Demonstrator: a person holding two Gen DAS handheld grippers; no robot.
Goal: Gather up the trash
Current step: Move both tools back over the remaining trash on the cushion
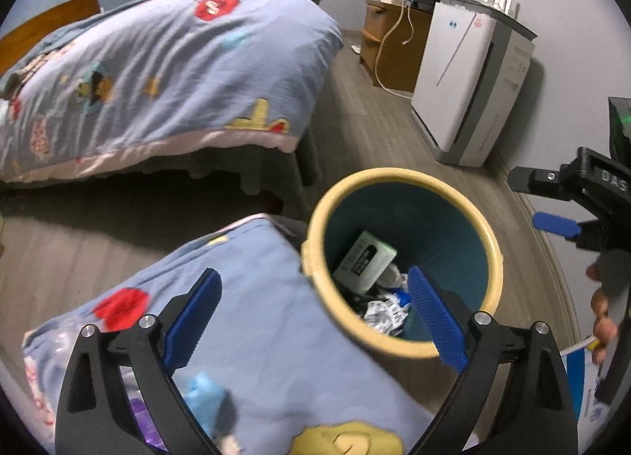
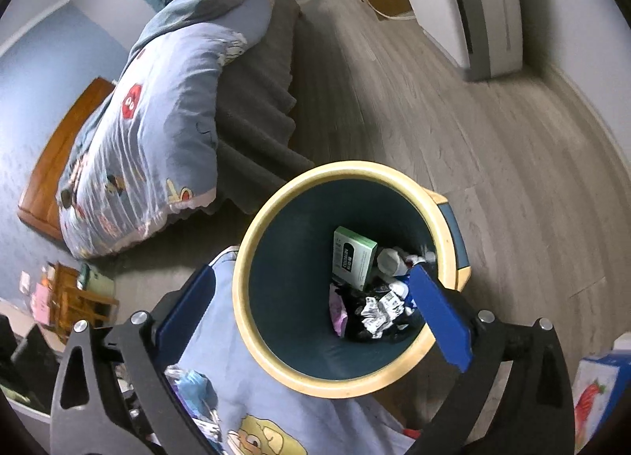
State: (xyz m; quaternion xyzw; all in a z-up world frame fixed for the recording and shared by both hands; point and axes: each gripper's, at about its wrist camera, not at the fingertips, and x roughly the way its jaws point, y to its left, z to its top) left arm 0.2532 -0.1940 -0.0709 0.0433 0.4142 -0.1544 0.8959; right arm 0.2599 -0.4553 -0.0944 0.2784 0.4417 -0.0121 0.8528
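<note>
Only the left view shows the right claw (image 1: 552, 198); both claws gape empty.

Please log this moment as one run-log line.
left gripper: open, empty | right gripper: open, empty, over bin | box, crumpled wrappers in bin

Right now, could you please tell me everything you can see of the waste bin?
The waste bin is round, with a thick cream rim and dark teal inner wall, plastic-looking. It stands upright and lidless on the wood-look floor, against the blue quilt's corner. Inside lie a green-and-white box, crumpled paper and other scraps. Nothing grips it.
</note>
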